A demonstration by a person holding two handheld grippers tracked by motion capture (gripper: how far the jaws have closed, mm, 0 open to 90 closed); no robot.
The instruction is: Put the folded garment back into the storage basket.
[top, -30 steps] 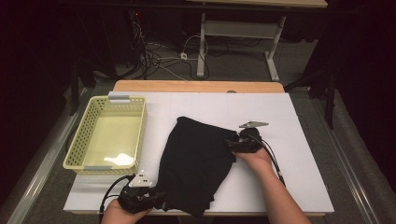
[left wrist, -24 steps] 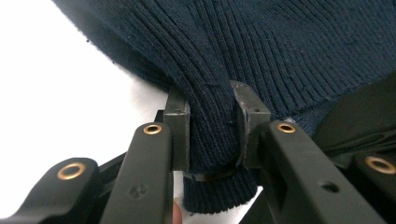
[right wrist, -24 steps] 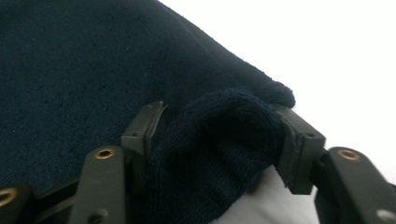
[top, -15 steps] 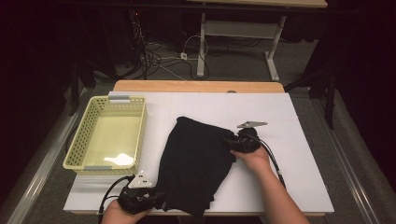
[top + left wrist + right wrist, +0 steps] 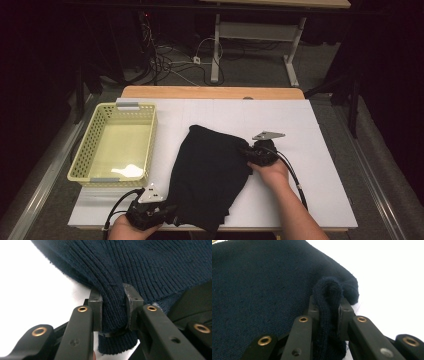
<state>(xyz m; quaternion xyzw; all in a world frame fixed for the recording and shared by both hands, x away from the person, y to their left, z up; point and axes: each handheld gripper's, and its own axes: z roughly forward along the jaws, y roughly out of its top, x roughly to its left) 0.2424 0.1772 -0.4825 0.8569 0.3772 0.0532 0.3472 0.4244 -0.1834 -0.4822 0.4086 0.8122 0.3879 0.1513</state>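
Dark room, white-topped desk (image 5: pixel 320 165). Dark navy knitted garment (image 5: pixel 210 175) flat mid-desk, right of yellow perforated plastic basket (image 5: pixel 82 165). Right hand-held gripper (image 5: pixel 248 153) just closed, clamped on right-edge fold; left hand-held gripper (image 5: pixel 170 212) clamped on ribbed near-left hem. Both corners secured, ready to lift or fold.

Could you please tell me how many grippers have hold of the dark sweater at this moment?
2: the left gripper pinches the dark sweater at its near left edge, and the right gripper has just closed on its right edge.
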